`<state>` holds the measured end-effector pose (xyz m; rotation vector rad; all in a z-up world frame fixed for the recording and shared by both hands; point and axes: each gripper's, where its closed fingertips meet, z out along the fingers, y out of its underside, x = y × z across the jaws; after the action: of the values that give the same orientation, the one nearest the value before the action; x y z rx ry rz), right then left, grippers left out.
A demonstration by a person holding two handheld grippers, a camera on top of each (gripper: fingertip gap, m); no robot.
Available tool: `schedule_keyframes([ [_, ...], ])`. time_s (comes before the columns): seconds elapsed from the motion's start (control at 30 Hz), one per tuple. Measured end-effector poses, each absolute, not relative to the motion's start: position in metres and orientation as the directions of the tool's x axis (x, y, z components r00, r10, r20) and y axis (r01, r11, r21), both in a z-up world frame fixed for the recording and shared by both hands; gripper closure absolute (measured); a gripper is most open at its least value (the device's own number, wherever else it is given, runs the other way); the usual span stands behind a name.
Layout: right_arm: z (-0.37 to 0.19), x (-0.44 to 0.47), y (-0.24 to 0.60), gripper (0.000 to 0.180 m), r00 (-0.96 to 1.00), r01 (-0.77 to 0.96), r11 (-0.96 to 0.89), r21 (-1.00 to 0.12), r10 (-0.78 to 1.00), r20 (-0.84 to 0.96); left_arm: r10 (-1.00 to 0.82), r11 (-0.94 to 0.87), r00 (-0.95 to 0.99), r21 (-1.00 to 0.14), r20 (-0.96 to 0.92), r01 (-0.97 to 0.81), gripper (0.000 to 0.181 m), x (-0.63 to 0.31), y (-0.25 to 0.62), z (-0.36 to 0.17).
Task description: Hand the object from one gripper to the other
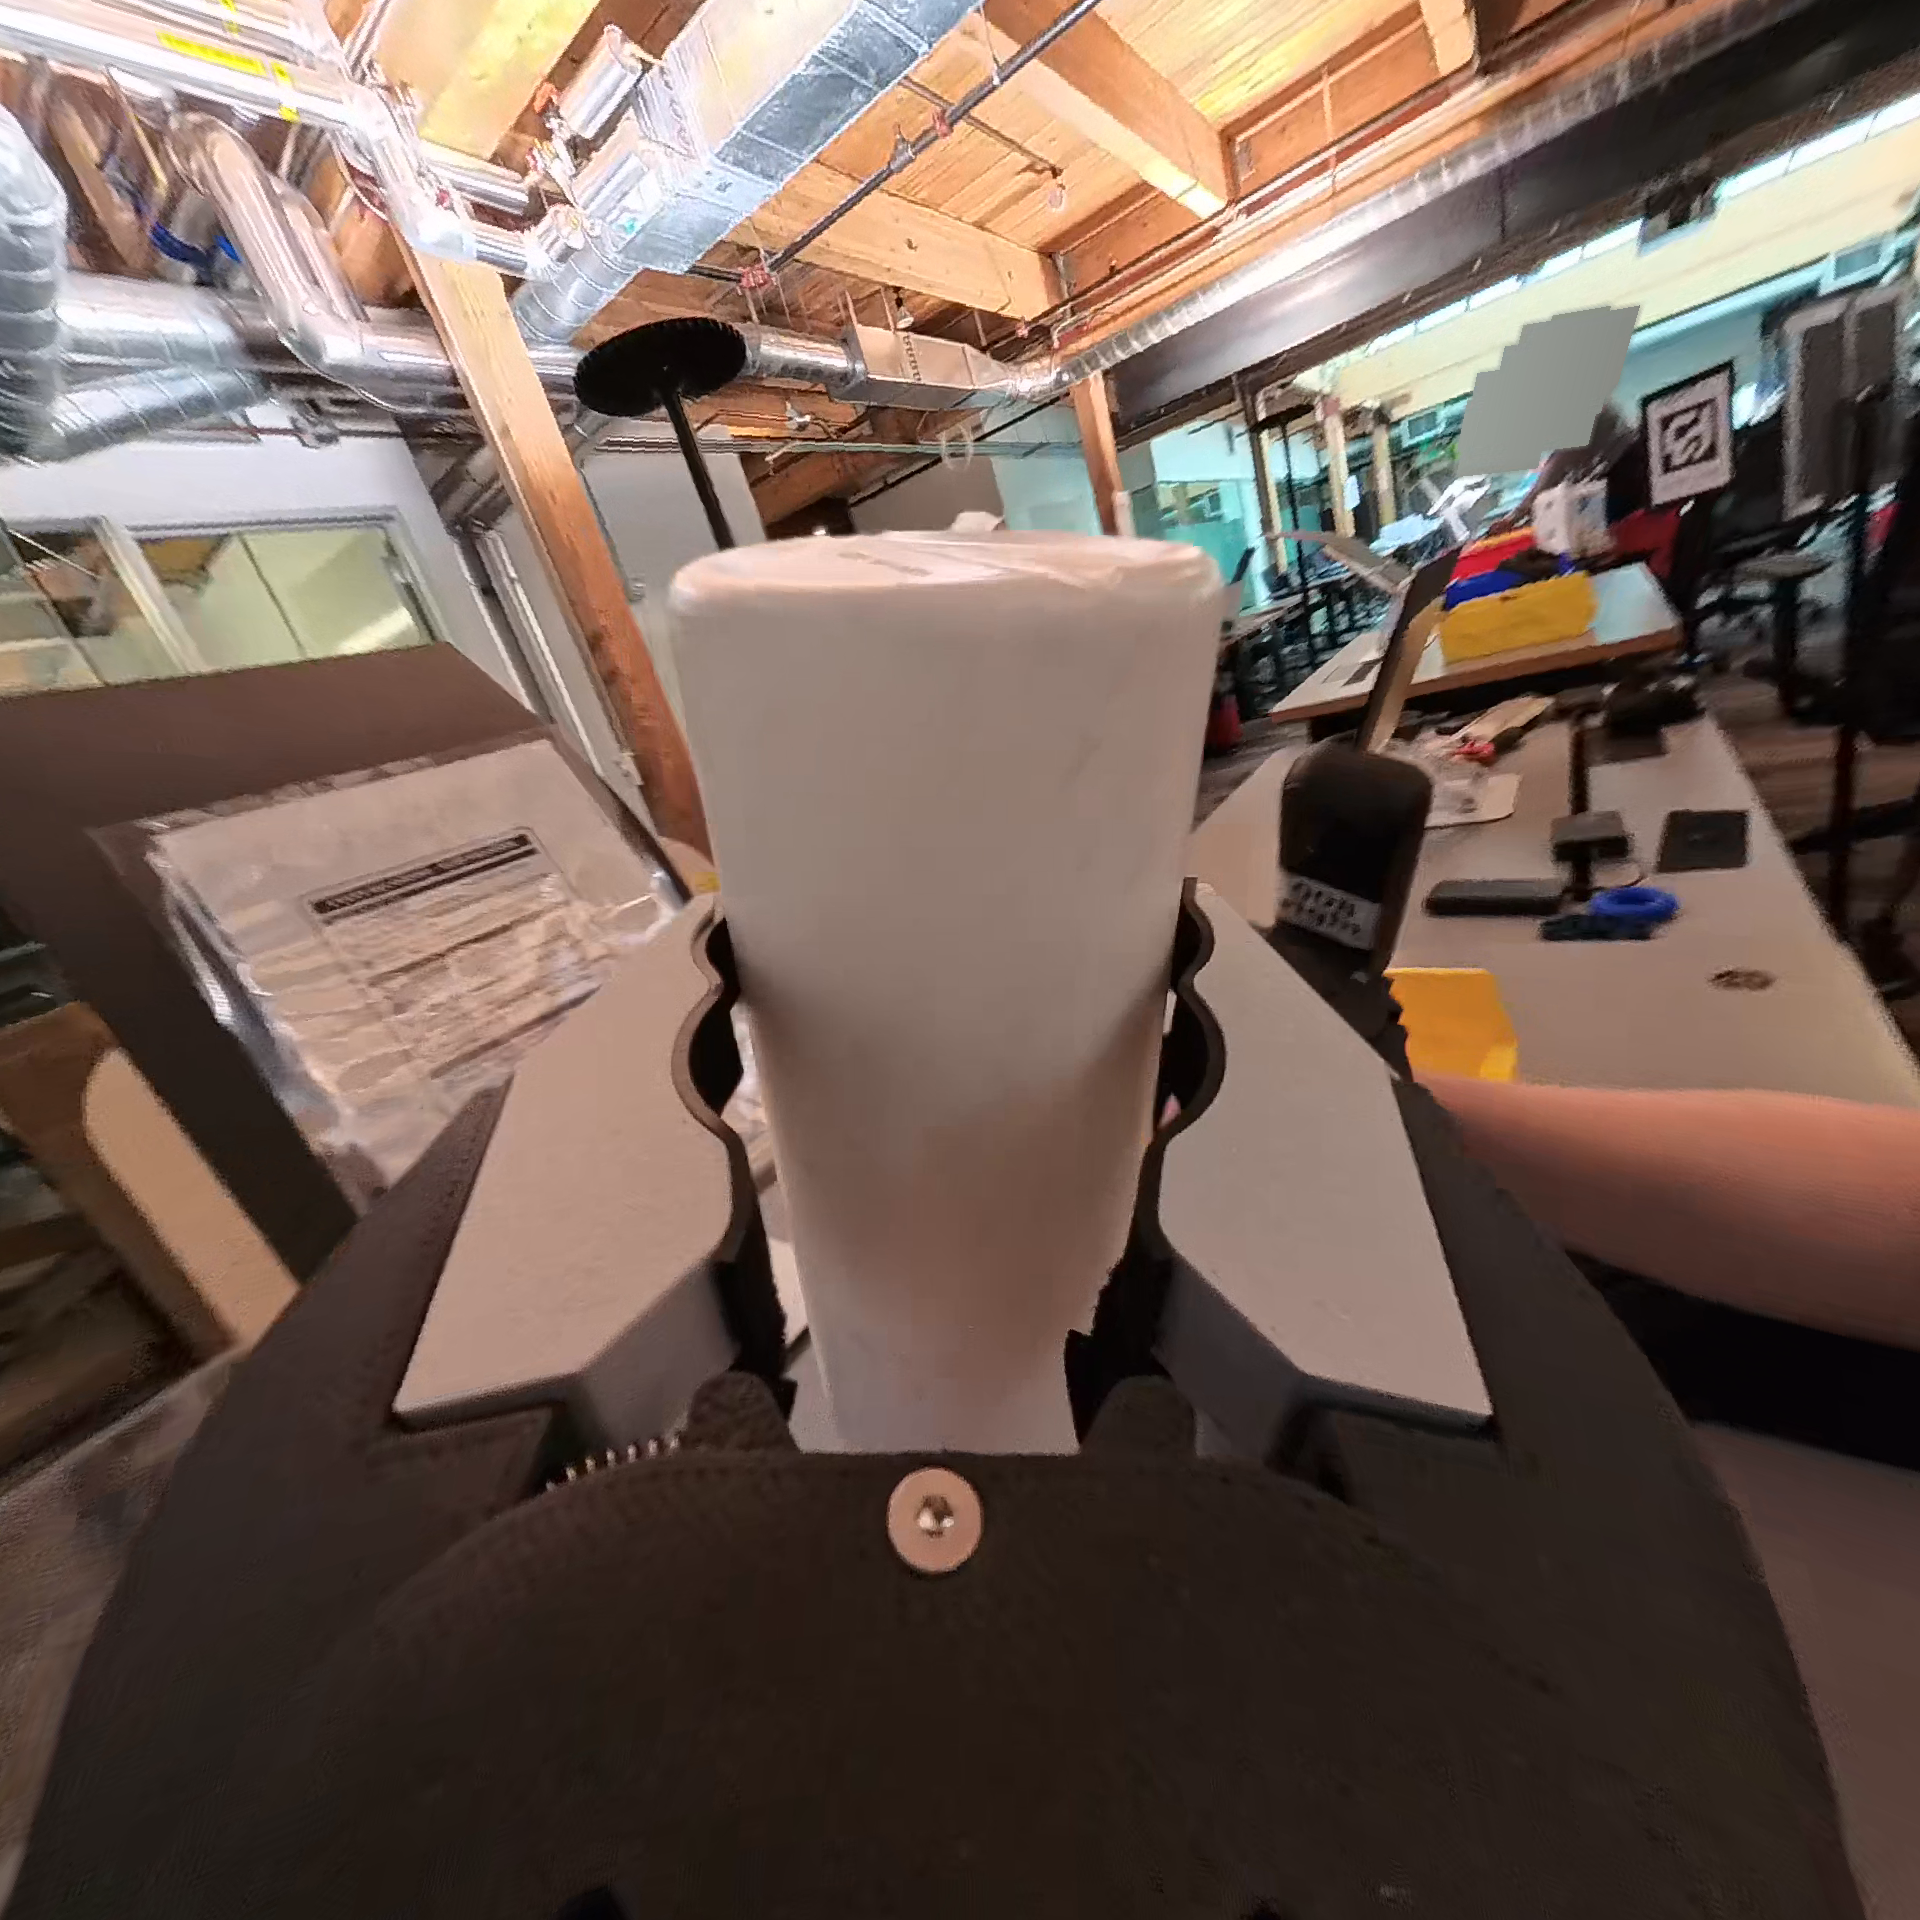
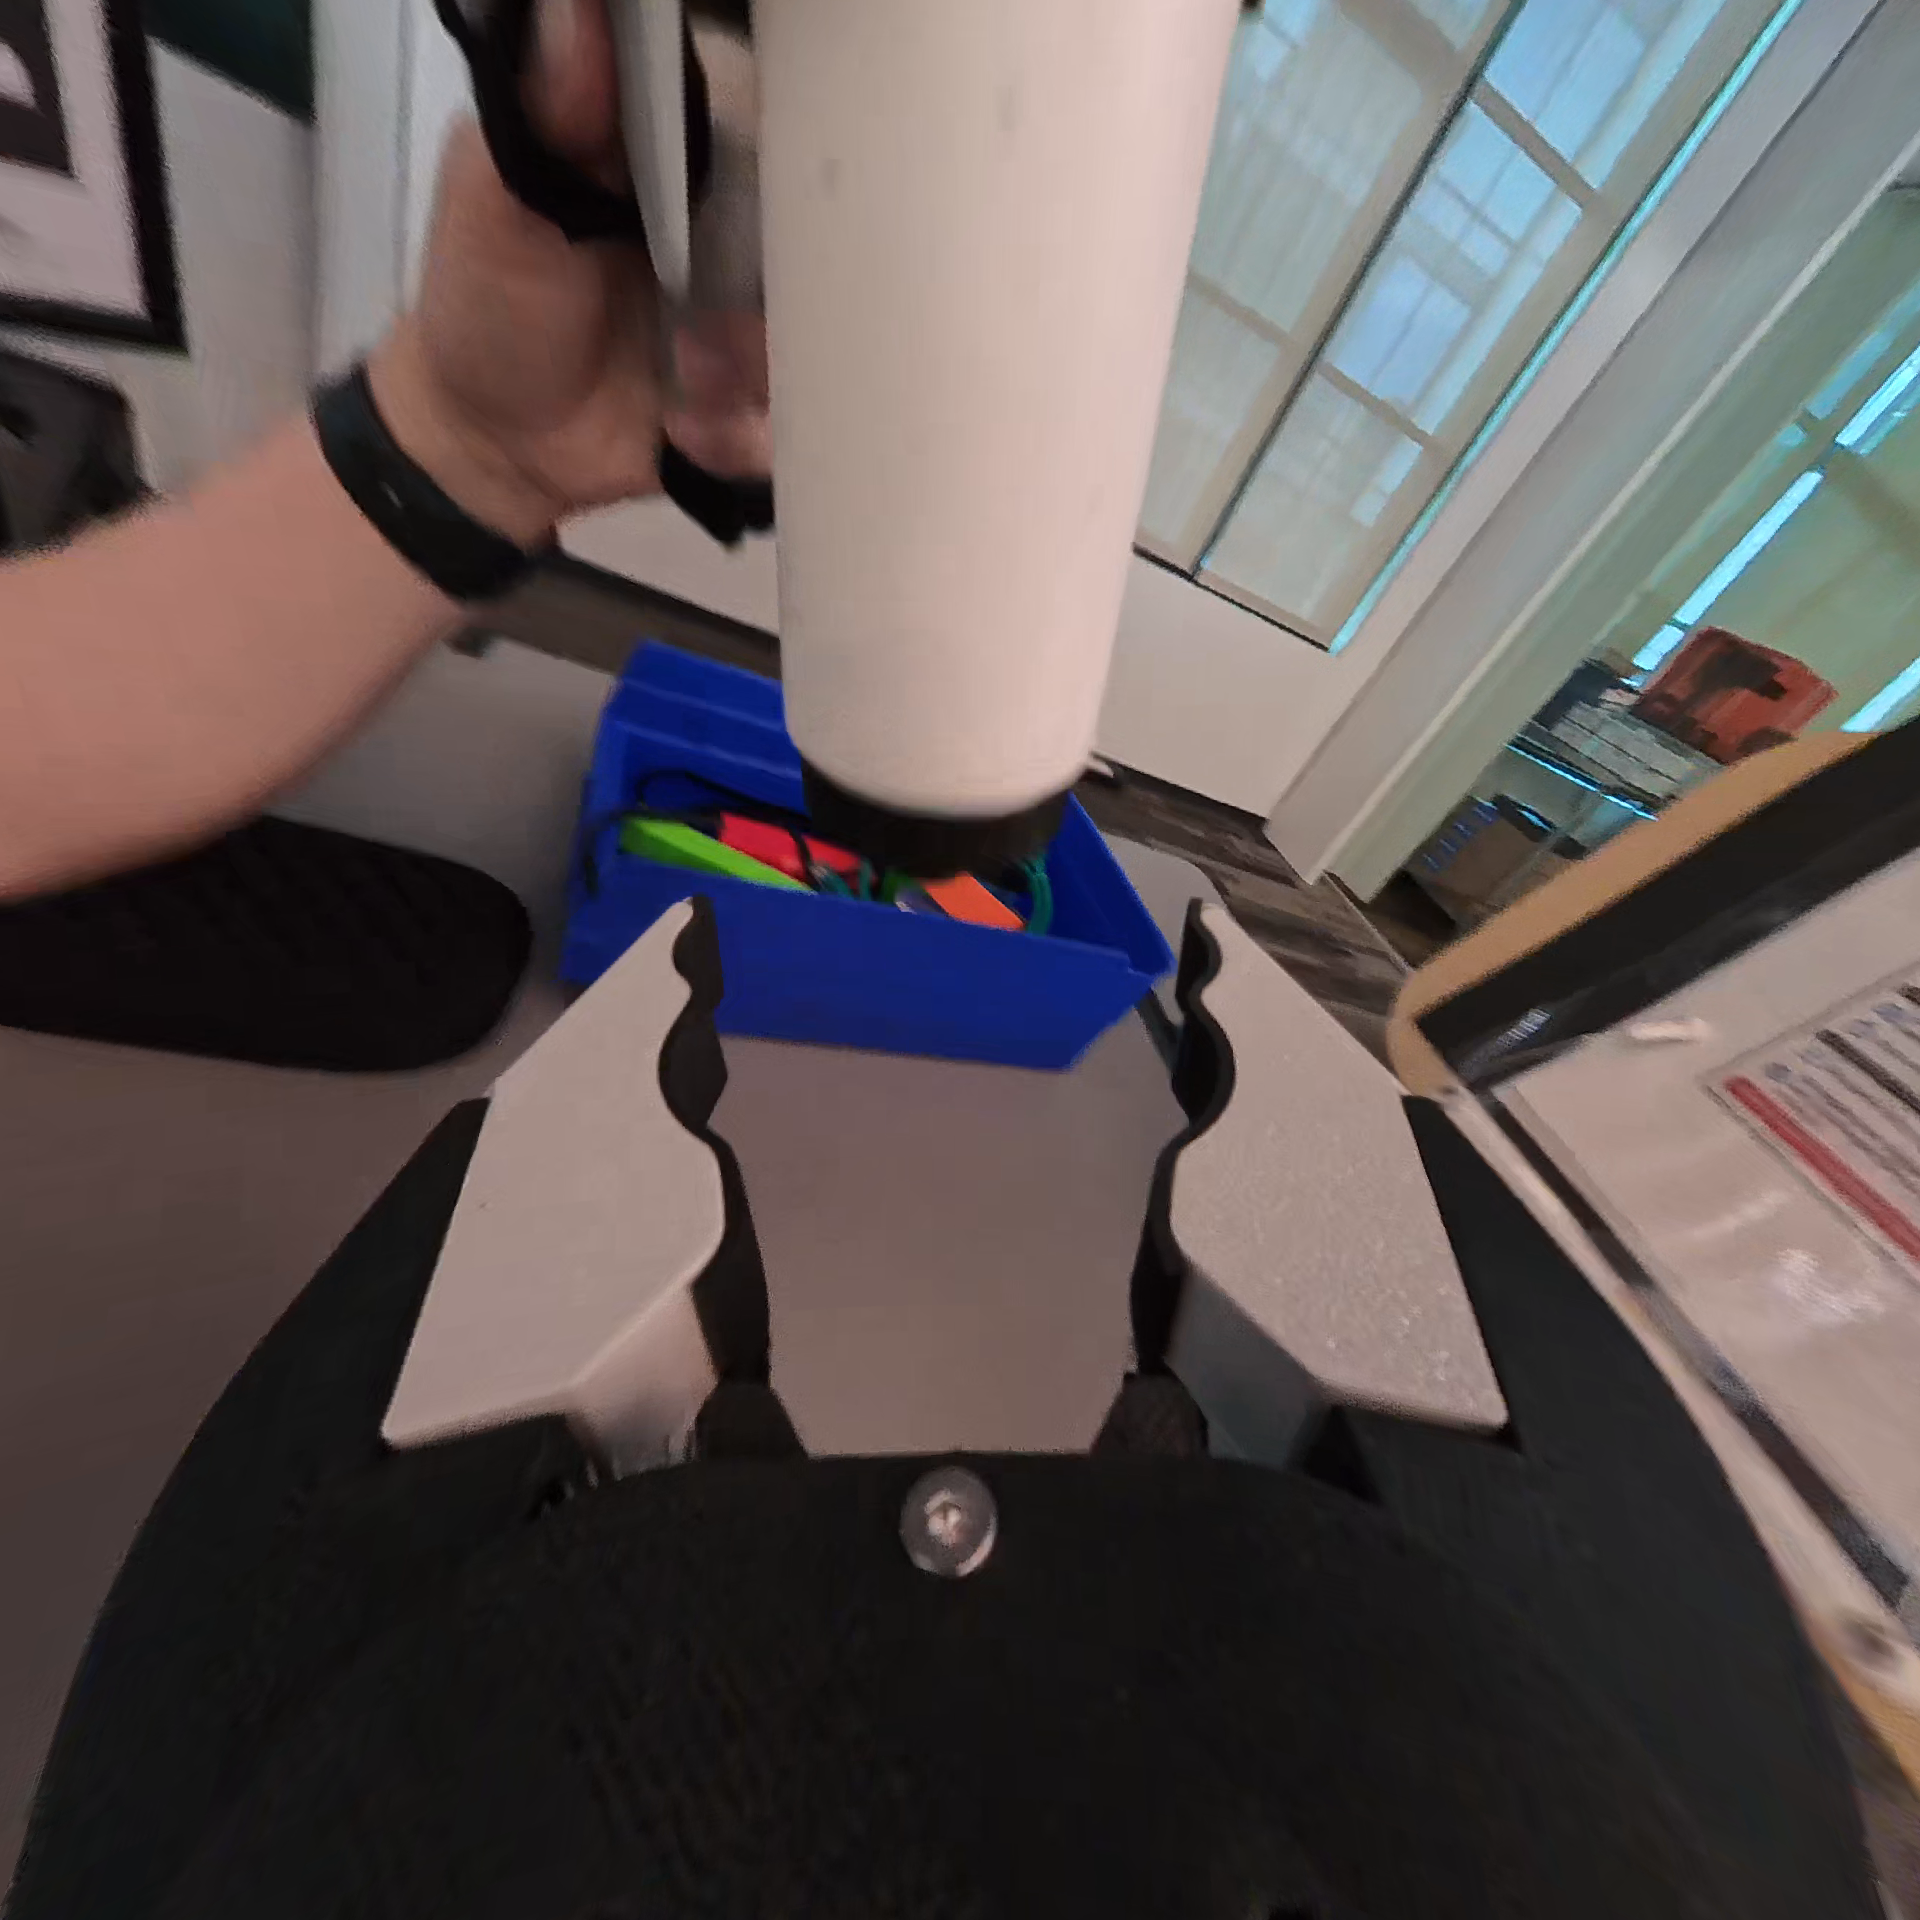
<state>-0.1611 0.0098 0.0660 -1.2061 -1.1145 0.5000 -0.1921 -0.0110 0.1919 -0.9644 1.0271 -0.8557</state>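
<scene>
A grey table [image 2: 914,1195] is lying under the right gripper, and another long table [image 1: 1621,997] is stretching away in the left wrist view, carrying small dark devices and a blue ring [image 1: 1640,906]. The white bottle [image 1: 935,935] is filling the middle of the left wrist view: a tall, smooth, matte cylinder, plain on the sides that show, with a rounded edge at its far end. In the right wrist view the same bottle [image 2: 966,416] is hanging upside down above the table, and a black cap or collar [image 2: 935,826] is showing at its lower end. The left gripper [image 1: 945,935] is pinching the white bottle around its body, both grey fingers pressing against its sides. The right gripper [image 2: 945,956] is standing spread wide with nothing between its fingers, just below the bottle's black end and apart from it. A blue bin [image 2: 862,966] is sitting on the table just beyond the right gripper's fingertips, holding green, red and orange pieces. A person's hand [image 2: 540,374], wearing a black wristband [image 2: 405,488], is gripping the left gripper's handle beside the bottle.
</scene>
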Motion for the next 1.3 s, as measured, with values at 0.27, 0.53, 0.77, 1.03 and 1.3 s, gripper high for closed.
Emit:
schedule_keyframes([
  [0.27,0.091,-0.188,-0.007,0.076,0.243,-0.189,0.018,-0.982,0.970,-0.029,-0.971,0.213,0.146,-0.965,-0.191,0.155,0.099,-0.165,-0.027,0.183],
  [0.53,0.072,-0.201,-0.009,0.069,0.258,-0.045,0.054,-0.998,0.965,0.041,-0.974,0.217,0.073,-0.975,-0.213,0.048,0.098,-0.136,-0.038,0.158],
  [0.77,0.066,-0.202,-0.015,0.090,0.246,0.018,0.135,-0.991,0.960,0.135,-0.971,0.237,0.055,-0.970,-0.234,0.046,0.073,-0.129,-0.047,0.156],
  [1.03,0.088,-0.173,0.006,0.091,0.407,-0.035,0.186,-0.982,0.900,0.156,-0.974,0.194,0.122,-0.980,-0.189,0.032,0.070,-0.161,-0.019,0.159],
  [1.3,0.109,-0.100,0.047,0.093,0.749,0.354,0.363,-0.862,0.442,0.494,-0.895,0.311,0.333,-0.950,-0.295,-0.007,0.069,-0.183,0.008,0.170],
])
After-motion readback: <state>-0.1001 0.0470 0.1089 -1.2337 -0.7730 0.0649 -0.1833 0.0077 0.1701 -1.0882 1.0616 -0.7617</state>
